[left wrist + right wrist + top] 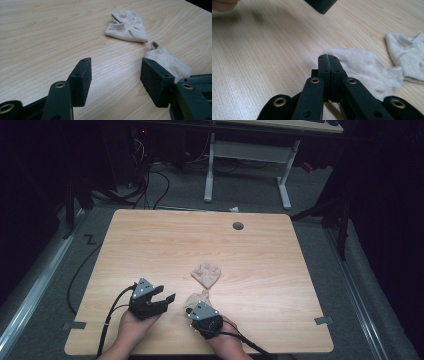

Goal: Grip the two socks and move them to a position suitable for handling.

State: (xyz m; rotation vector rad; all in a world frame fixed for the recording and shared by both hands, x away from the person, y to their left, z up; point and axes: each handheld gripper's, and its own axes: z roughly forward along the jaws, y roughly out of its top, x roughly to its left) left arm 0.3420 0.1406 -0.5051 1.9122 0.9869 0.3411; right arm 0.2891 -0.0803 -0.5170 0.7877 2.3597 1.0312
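- High view: my left gripper (165, 296) sits near the table's (260, 255) front edge, jaws spread wide on nothing. My right gripper (192, 306) is just beside it, at the near sock (196, 298); the far sock (206, 273) lies just beyond.
- Left gripper view: open jaws over bare wood, near sock (167, 61) beside the right-hand jaw, far sock (127, 26) farther off.
- Right gripper view: my jaws are pressed together at the near sock's (367, 68) edge; whether cloth is pinched, I cannot tell.
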